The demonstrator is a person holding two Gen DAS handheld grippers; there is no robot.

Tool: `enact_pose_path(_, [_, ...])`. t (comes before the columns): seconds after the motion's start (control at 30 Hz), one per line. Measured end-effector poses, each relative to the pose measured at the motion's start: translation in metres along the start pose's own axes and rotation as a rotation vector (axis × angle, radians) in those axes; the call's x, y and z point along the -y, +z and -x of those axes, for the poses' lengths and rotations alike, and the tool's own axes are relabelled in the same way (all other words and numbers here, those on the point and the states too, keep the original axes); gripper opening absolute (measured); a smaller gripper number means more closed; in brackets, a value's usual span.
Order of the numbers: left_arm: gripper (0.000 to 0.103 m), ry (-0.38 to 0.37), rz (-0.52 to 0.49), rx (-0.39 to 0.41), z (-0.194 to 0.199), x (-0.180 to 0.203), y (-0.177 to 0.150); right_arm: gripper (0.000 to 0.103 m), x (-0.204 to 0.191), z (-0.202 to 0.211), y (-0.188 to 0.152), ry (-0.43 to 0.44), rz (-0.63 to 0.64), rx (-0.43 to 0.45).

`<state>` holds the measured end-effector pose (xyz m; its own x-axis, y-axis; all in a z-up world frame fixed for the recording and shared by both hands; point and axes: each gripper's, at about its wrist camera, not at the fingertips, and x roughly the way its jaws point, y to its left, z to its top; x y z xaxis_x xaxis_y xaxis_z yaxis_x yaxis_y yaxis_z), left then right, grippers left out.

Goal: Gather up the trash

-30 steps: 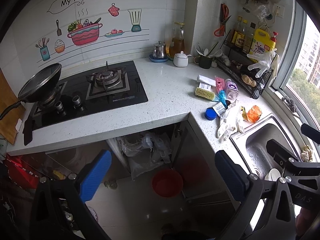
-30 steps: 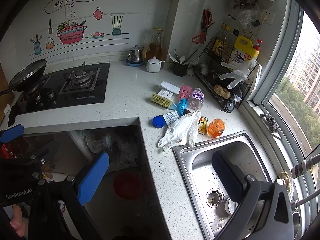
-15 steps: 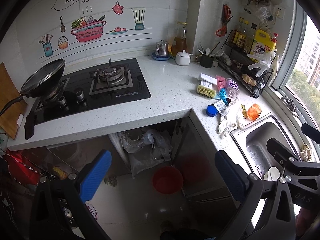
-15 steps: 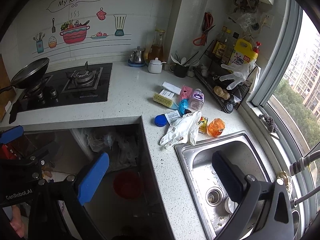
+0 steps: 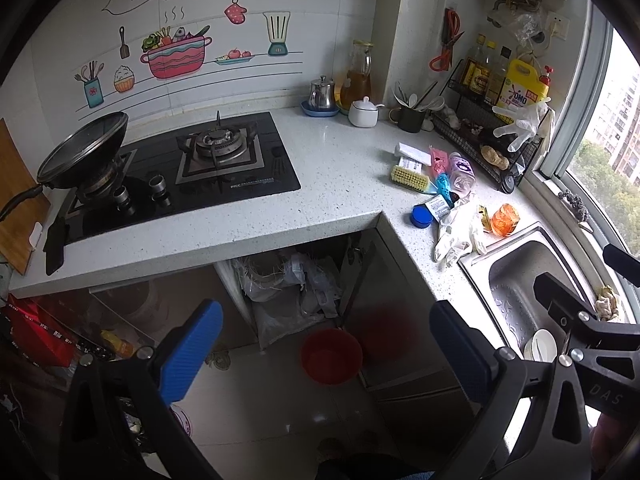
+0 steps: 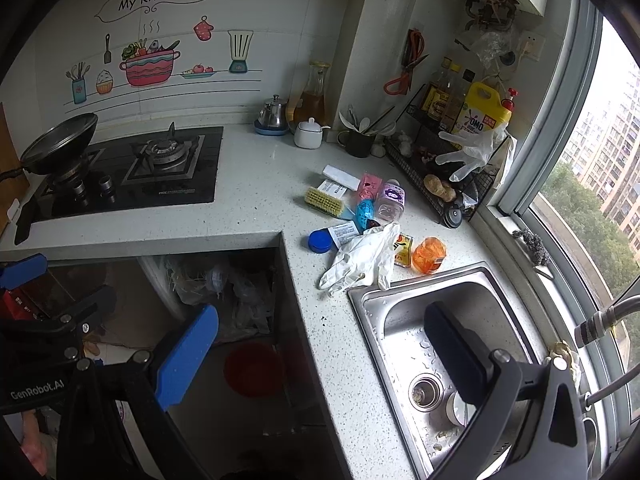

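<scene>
White gloves [image 6: 362,258] and scattered wrappers lie beside the sink [image 6: 472,300], untouched. Both the left gripper [image 5: 326,344] and right gripper [image 6: 320,348] hang wide open, empty; approaching the pile seems next.

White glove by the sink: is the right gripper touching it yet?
Apart. The right wrist view shows the right gripper open and empty, with bare countertop between its fingers and the crumpled white glove.

White gloves [image 6: 362,258] partly cover the yellow carton [image 6: 403,249] and labelled packet [image 6: 343,233]. Faucet [image 6: 600,322] cut by right edge. Labels on rack bottles [image 6: 444,94] too small to read. Red bucket [image 6: 250,368] dim, partly behind the cabinet frame.
</scene>
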<state>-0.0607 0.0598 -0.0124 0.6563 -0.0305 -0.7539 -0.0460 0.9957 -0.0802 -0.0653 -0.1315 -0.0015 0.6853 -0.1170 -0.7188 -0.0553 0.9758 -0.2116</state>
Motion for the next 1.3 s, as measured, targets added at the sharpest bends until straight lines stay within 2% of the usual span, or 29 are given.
enact_pose_path(0.53, [0.103, -0.026, 0.000, -0.009, -0.008, -0.008, 0.000, 0.103, -0.004, -0.002, 0.000, -0.017, -0.001, 0.004])
enact_pose_path(0.67, [0.103, -0.017, -0.007, -0.017, -0.016, -0.009, 0.003, 0.103, -0.001, -0.010, 0.002, -0.009, -0.004, -0.012])
enact_pose_path(0.83, [0.103, 0.031, -0.058, -0.013, -0.029, -0.001, 0.012, 0.103, -0.001, -0.019, 0.004, -0.023, -0.016, -0.024])
enact_pose_path(0.97, [0.103, 0.035, -0.091, -0.008, -0.043, 0.006, 0.026, 0.103, 0.006, -0.030, 0.009, -0.046, -0.026, -0.014])
enact_pose_path(1.13, [0.103, -0.012, -0.105, -0.032, -0.071, 0.018, 0.046, 0.103, 0.014, -0.045, 0.017, -0.077, -0.039, 0.007])
enact_pose_path(1.3, [0.103, -0.022, -0.143, -0.059, -0.106, 0.034, 0.067, 0.103, 0.027, -0.071, 0.028, -0.098, -0.064, -0.017])
